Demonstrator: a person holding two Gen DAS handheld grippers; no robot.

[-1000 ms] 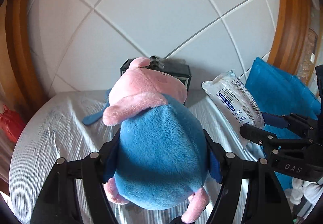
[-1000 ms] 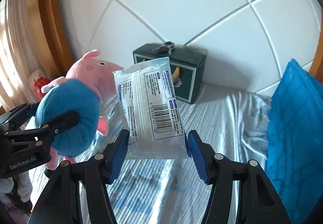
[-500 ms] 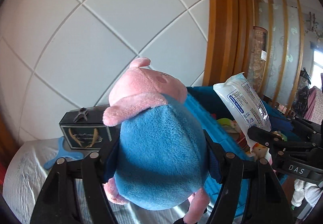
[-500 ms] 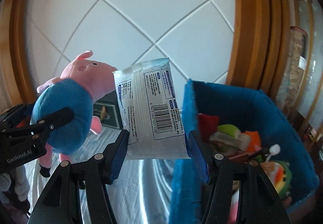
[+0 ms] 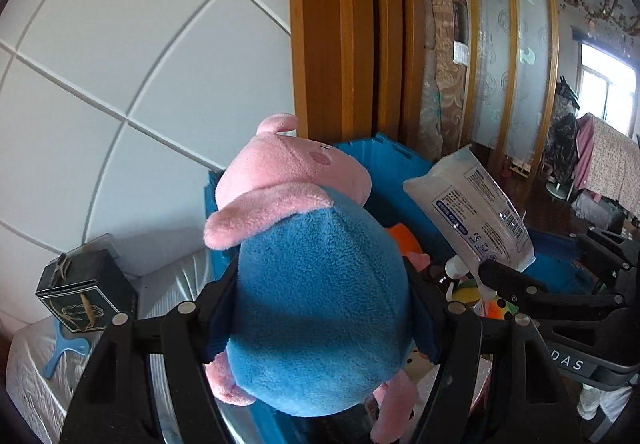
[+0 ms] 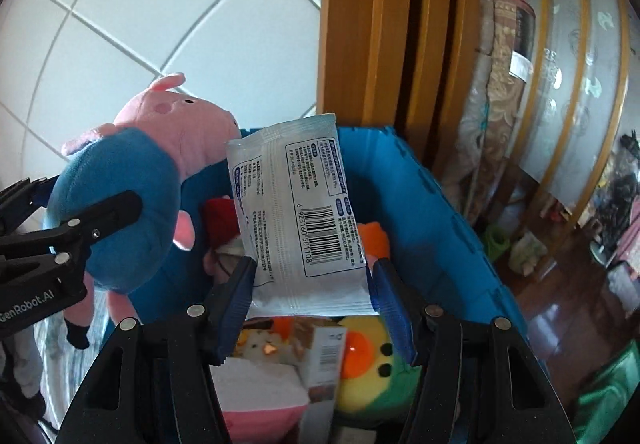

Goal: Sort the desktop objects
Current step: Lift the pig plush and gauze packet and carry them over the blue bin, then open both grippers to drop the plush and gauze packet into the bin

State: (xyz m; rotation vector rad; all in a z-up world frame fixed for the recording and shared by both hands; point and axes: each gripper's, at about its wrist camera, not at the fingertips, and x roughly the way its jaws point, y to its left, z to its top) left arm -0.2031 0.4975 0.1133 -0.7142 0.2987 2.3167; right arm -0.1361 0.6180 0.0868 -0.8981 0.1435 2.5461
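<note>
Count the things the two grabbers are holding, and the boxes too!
Plush pig, in left gripper: 1
White packet, in right gripper: 1
Blue bin: 1
Dark box: 1
Total: 4

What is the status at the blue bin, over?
Left gripper shut on plush pig. Right gripper shut on white packet. Both above blue bin, already holding toys. Nothing blocking.

Left tool (image 5: 322, 318): black plastic fingers with dark blue ribbed pads, silver round screws along the linkage; side view shows white "GenRobot.AI" lettering. Right tool (image 6: 312, 286): same black build, blue pads, silver screws, white "DAS" marking on its flank.
</note>
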